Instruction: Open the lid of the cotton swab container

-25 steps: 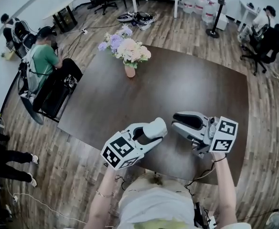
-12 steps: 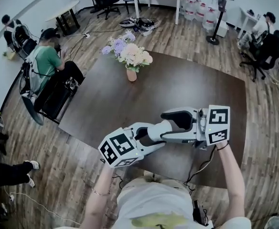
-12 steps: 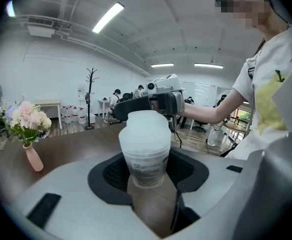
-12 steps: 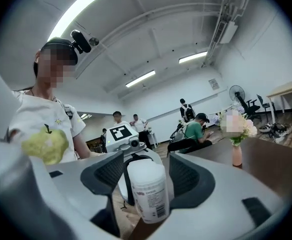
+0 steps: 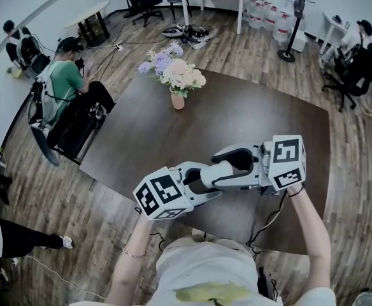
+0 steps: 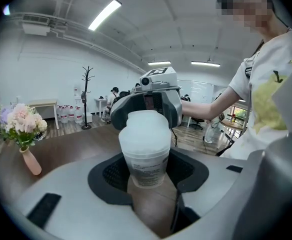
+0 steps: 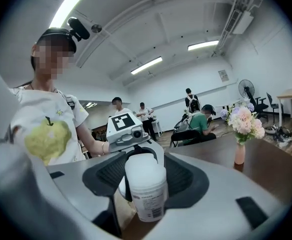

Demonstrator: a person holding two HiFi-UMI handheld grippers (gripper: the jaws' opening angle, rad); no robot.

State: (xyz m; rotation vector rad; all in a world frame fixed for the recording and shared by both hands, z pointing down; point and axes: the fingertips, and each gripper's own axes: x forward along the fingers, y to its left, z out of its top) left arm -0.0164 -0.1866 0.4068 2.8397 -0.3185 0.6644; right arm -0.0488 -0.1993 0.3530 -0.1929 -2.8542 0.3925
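The cotton swab container [image 6: 144, 149] is a white cylinder with a frosted lid and a printed label. My left gripper [image 6: 146, 176] is shut on its lower body and holds it upright over the near edge of the dark table [image 5: 250, 113]. My right gripper [image 7: 146, 171] faces it from the other side, and the container [image 7: 147, 194] stands between its jaws, which are closing; I see no firm press from the pads. In the head view the left gripper [image 5: 202, 182] and right gripper [image 5: 221, 167] meet nose to nose, hiding most of the container.
A pink vase of flowers [image 5: 176, 75] stands at the table's far left. A seated person in green [image 5: 62, 81] is beyond the left edge, with office chairs [image 5: 355, 62] at the right. Wooden floor surrounds the table.
My right gripper has swung left from the table's right side up to the container, and its jaws have opened wide around it. The left gripper still holds the container.
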